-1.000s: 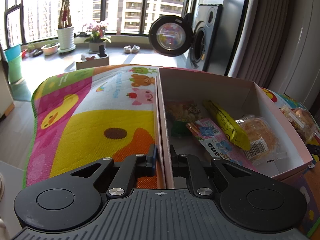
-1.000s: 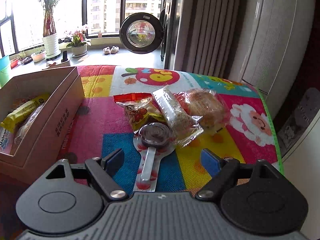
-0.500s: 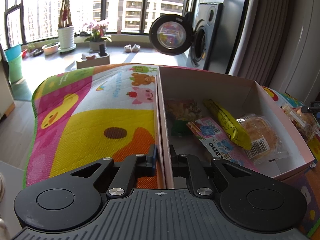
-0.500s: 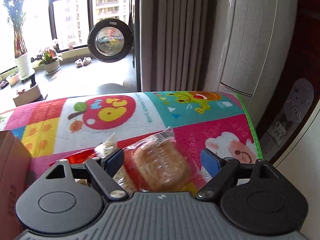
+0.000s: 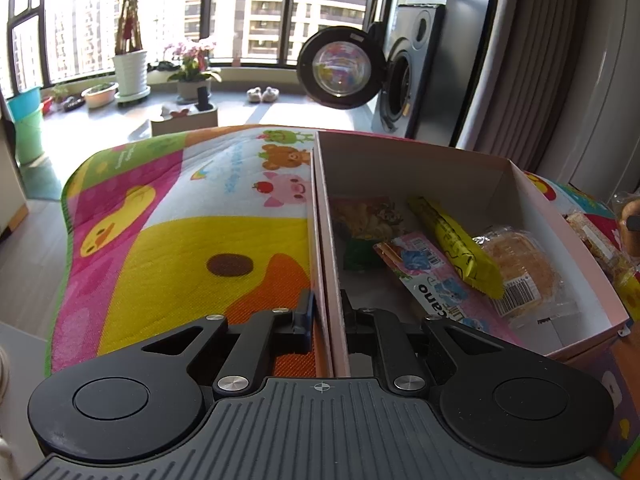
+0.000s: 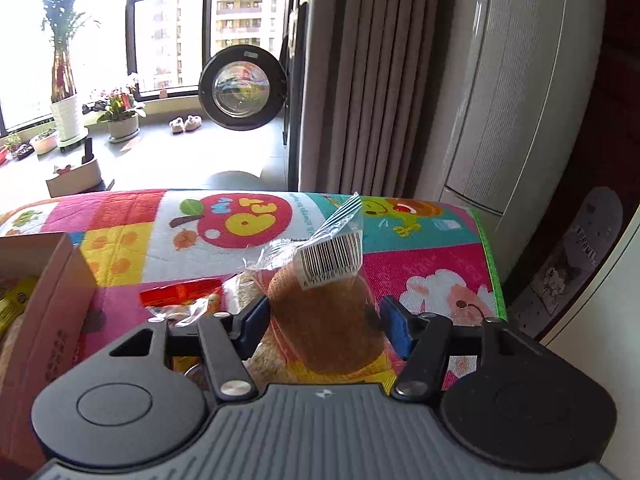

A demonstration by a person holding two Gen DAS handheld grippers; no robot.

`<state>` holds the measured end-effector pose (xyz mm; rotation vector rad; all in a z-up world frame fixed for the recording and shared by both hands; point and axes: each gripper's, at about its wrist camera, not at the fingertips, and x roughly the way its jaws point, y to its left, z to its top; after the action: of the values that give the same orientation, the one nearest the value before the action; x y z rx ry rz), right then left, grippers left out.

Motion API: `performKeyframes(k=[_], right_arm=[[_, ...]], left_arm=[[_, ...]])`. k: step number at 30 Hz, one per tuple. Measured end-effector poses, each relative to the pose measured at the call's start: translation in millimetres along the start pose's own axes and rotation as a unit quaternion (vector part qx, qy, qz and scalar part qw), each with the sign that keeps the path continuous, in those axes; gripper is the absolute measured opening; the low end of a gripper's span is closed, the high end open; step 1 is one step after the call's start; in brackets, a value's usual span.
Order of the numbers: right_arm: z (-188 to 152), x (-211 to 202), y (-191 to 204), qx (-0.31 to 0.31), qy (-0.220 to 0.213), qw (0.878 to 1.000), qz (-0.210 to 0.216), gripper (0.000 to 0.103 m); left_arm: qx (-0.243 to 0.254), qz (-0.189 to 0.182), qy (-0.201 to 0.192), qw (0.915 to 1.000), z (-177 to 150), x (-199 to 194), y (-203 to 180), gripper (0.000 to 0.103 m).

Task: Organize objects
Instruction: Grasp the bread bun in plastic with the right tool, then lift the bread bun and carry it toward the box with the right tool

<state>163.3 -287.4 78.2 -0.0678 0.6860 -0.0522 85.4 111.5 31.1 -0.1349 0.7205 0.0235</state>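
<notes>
The left gripper (image 5: 325, 312) was pinched on the near-left wall of the cardboard box (image 5: 420, 160), which held snack packets and a wrapped bun (image 5: 520, 268). To the right of the box, on the colourful mat (image 6: 420, 272), the right gripper (image 6: 324, 322) clasped a bagged bread roll (image 6: 324, 320) between its blue fingers (image 6: 396, 326), its barcode label facing up.

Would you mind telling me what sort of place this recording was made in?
Most likely a home, in a high-rise flat: a washing machine with its door open, potted plants by the window, and a children's cartoon play mat.
</notes>
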Motion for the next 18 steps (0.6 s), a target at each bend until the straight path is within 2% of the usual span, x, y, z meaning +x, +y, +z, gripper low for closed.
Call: performKeyframes(k=[5, 10, 11, 13, 18], right_arm=[[-21, -66, 14, -0.025, -0.014, 0.998, 0.055, 0.051], [-44, -94, 34, -0.042, 0.035, 0.985, 0.163, 0.052], [-49, -97, 40, -0.051, 0.038, 0.983, 0.175, 0.055], [-58, -101, 52, -0.071, 0.041, 0.980, 0.184, 0.070], [-76, -97, 74, -0.100, 0.058, 0.977, 0.177, 0.080]], left_arm=[[-0.002, 0.001, -0.001, 1.0000, 0, 0, 0, 0.013], [-0.002, 0.001, -0.001, 1.0000, 0, 0, 0, 0.013], [-0.002, 0.000, -0.001, 1.0000, 0, 0, -1, 0.013], [-0.002, -0.001, 0.000, 1.0000, 1, 1, -1, 0.013], [-0.003, -0.003, 0.000, 1.0000, 1, 0, -1, 0.013]])
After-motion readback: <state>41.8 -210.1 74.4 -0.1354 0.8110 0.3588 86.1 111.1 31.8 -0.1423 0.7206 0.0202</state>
